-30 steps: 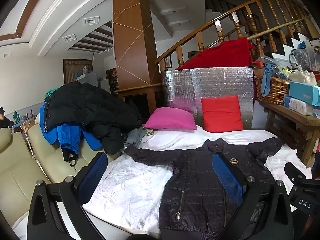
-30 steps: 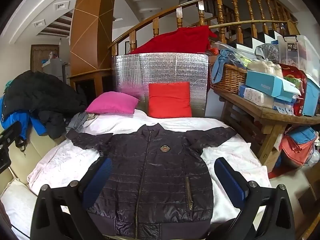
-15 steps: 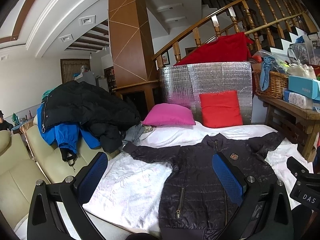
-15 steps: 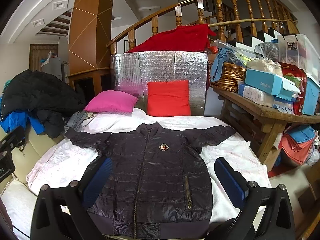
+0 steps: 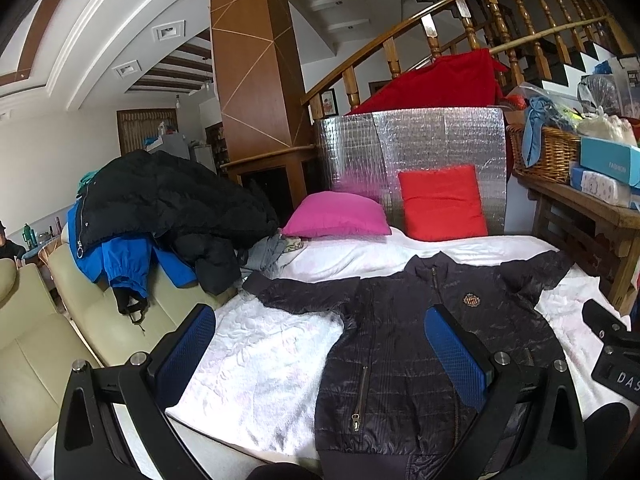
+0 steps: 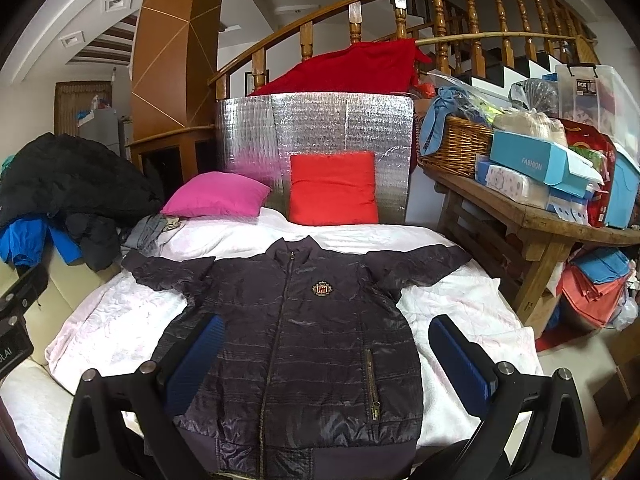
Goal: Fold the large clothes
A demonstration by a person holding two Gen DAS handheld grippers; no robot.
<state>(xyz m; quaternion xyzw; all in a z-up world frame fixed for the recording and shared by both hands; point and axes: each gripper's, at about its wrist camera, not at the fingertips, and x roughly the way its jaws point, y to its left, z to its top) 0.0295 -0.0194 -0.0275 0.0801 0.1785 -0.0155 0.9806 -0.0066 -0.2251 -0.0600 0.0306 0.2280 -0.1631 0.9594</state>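
Observation:
A dark quilted zip jacket (image 6: 296, 328) lies flat, front up, sleeves spread, on a white bed cover (image 6: 472, 308). It also shows in the left wrist view (image 5: 404, 352), right of centre. My left gripper (image 5: 320, 352) is open and empty, held above the jacket's left side and the bare cover (image 5: 260, 352). My right gripper (image 6: 326, 360) is open and empty, held above the jacket's lower half. Neither touches the cloth. The right gripper's body shows at the right edge of the left wrist view (image 5: 616, 360).
A pink pillow (image 6: 216, 196) and a red pillow (image 6: 334, 188) lean at the bed's head against a silver foil panel (image 6: 316, 128). Piled coats (image 5: 160, 208) lie on a cream sofa (image 5: 52, 320) at left. A cluttered wooden bench (image 6: 532, 220) stands at right.
Both grippers have drifted slightly, so the jacket sits a little lower and closer in both views. Both stay open. The jacket has not moved.

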